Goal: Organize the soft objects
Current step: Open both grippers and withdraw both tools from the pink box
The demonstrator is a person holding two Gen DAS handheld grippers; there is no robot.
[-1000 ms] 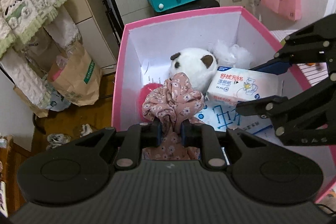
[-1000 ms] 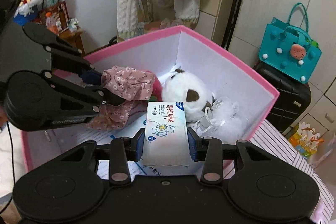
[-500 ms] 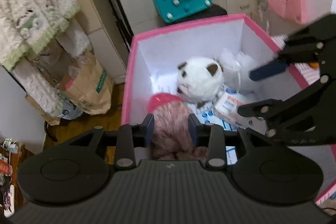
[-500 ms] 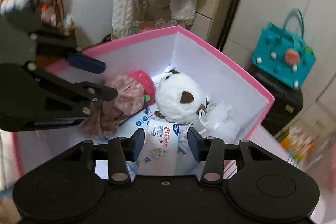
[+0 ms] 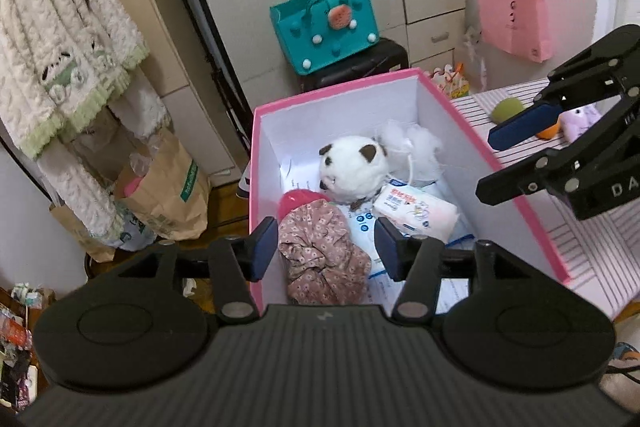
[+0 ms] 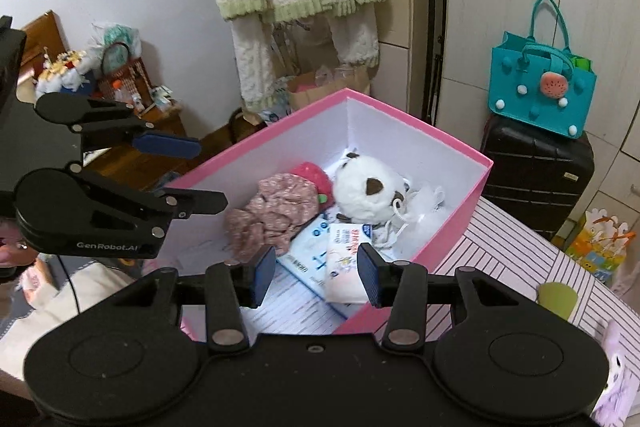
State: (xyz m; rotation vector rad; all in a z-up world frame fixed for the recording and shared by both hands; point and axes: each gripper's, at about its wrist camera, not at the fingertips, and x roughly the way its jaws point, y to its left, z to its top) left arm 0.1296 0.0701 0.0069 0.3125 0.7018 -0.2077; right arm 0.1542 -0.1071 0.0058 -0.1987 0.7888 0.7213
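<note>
- Lying loose on the table, a green ball (image 5: 505,109), an orange thing (image 5: 548,133) and a lilac plush (image 5: 580,118) look like the soft objects not yet put away; they sit outside the pink box (image 5: 516,199), past its right wall as the left wrist view shows it.
- From the right gripper (image 6: 316,273) they lie to its right and near side: a green object (image 6: 557,301) and a lilac plush (image 6: 618,383) show on the striped table (image 6: 512,259) at the right edge of its view.
- The right gripper is plainly the nearer one; from the left gripper (image 5: 326,247) they lie well off to the right, beyond the box.
- Inside the box, already stowed, are the floral cloth (image 5: 320,255), a panda plush (image 5: 352,165), a white fluffy bundle (image 5: 412,143), a red plush (image 5: 298,201) and a tissue pack (image 5: 416,213).
- The floral cloth lies below the left gripper, between its fingers in the view but untouched; those jaws have just been opening and grasp nothing.
- The tissue pack lies below the right gripper's spread fingers, its long axis running away from the gripper; nothing is grasped.
- My judgement: the next move turns on swinging the right gripper rightward and down to the table.
</note>
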